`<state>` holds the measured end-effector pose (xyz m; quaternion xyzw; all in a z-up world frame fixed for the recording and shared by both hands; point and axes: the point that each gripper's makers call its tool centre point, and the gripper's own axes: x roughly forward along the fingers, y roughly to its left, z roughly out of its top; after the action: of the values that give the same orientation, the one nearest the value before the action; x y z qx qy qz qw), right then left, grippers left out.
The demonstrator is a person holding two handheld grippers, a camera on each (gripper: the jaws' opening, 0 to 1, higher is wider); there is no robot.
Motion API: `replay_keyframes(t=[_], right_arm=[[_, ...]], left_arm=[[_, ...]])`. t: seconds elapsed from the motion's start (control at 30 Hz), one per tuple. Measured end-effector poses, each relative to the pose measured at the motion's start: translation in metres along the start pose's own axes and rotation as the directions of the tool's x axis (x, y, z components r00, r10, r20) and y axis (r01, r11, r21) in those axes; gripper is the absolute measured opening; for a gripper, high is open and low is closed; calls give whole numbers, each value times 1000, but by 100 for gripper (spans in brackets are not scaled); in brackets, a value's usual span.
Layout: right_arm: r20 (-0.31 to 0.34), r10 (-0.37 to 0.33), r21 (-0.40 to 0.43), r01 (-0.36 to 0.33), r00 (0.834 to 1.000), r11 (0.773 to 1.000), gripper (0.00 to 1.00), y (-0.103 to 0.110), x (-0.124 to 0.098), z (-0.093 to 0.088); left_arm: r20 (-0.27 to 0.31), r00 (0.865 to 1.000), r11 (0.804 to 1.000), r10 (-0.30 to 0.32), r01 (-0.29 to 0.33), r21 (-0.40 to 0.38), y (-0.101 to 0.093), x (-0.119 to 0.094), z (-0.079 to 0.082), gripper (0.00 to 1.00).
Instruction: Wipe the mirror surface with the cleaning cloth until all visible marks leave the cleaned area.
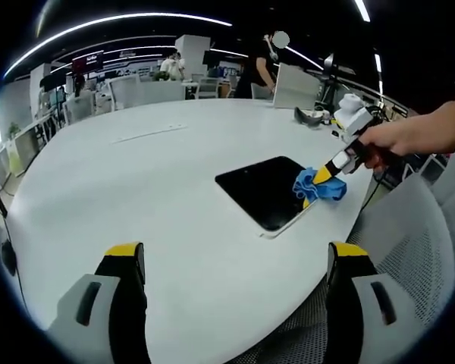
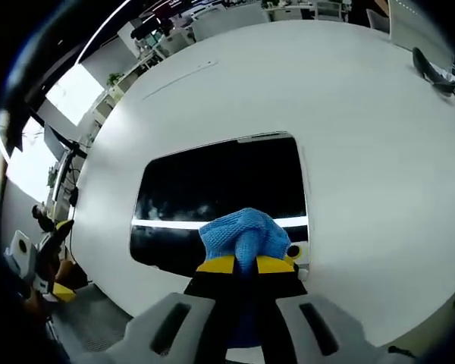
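A: Where the right hand-held gripper (image 2: 245,265) meets the flat, dark, rectangular mirror (image 2: 212,189), what is shown?

B: Its yellow-tipped jaws are clamped on a bunched blue cleaning cloth (image 2: 243,233), which rests on the near edge of the glass. The mirror lies flat on the broad white oval worktop (image 2: 379,152), close to the rim nearest the person. Faint cloudy smears show on the left part of the glass; a bright strip of reflected ceiling light crosses it.

A: And in the left gripper view?

B: The left hand-held gripper (image 1: 235,262) hangs above bare worktop, jaws spread wide with nothing between them, well apart from the mirror. The same cloth (image 1: 317,184) appears at the mirror's right corner, carried by the right hand-held gripper (image 1: 335,168) in the person's hand (image 1: 398,138).

A: What could go wrong from here?

B: As a judgement: the mirror looks unrestrained and near the worktop's rim, so a firm stroke toward that rim could slide it off. A loosely bunched cloth may also let a jaw tip touch and scratch the glass. Whether the smears are marks or reflections cannot be told.
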<state>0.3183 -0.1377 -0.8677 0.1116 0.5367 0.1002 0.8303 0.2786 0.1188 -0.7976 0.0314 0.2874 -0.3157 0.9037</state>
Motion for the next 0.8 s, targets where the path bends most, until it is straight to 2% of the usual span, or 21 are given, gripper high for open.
replay_keyframes(t=[0.5,0.8], right_arm=[[-2,18,-25,-18,1000,1000,2,33,14,1],[-17,39,-10,-39,999,999,2,53,16,-3]], left_arm=[[-8,1000,1000,-5,5,-1,0,1,-2,99],[-10,1000,1000,-16,16,-2,-2,2,-2,99]])
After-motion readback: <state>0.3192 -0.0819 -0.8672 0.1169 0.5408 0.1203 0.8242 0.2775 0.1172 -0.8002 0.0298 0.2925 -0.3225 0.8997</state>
